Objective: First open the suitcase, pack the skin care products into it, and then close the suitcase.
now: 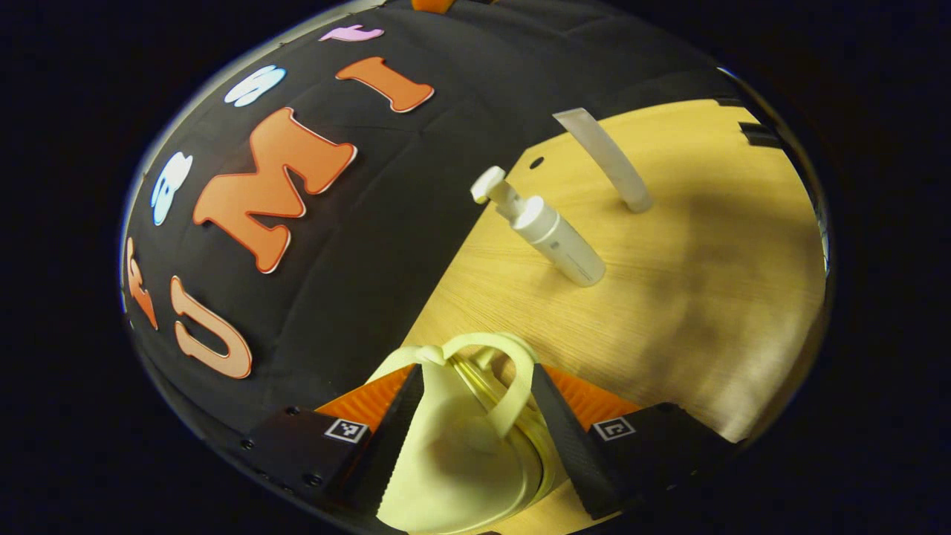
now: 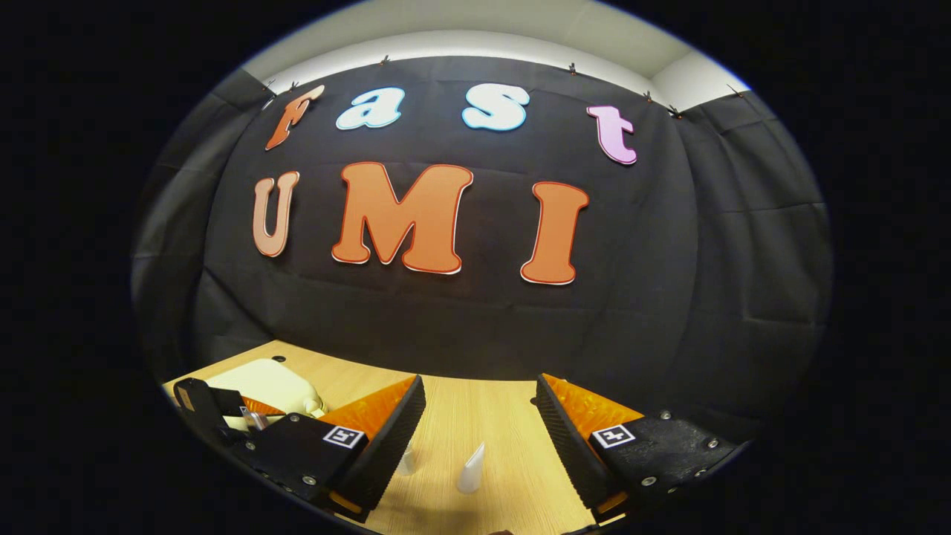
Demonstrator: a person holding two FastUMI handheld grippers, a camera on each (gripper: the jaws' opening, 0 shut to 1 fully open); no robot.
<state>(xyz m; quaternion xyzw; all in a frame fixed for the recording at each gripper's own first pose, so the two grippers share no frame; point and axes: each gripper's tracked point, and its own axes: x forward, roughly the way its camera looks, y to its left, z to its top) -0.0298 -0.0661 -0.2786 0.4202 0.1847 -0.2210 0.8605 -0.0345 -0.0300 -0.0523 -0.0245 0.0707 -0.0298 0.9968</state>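
A small pale yellow suitcase (image 1: 453, 446) with a gold rim lies on the wooden table (image 1: 706, 297). Its looped handle (image 1: 520, 379) sits between the fingers of my left gripper (image 1: 477, 375), which is open over the case's handle end. Farther off stand a white pump bottle (image 1: 553, 238) and a white tube (image 1: 605, 160). In the right gripper view, my right gripper (image 2: 479, 386) hangs open above the table with nothing in it. Below it are the tube (image 2: 471, 468) and the bottle (image 2: 406, 461). The suitcase (image 2: 267, 386) and the left gripper (image 2: 215, 409) are at its far left.
The booth's black cloth wall (image 1: 386, 223) runs along the table's far edge, close behind the suitcase. A small dark hole (image 1: 536, 162) marks the tabletop near the tube. Bare wood (image 2: 475, 423) lies between the two grippers.
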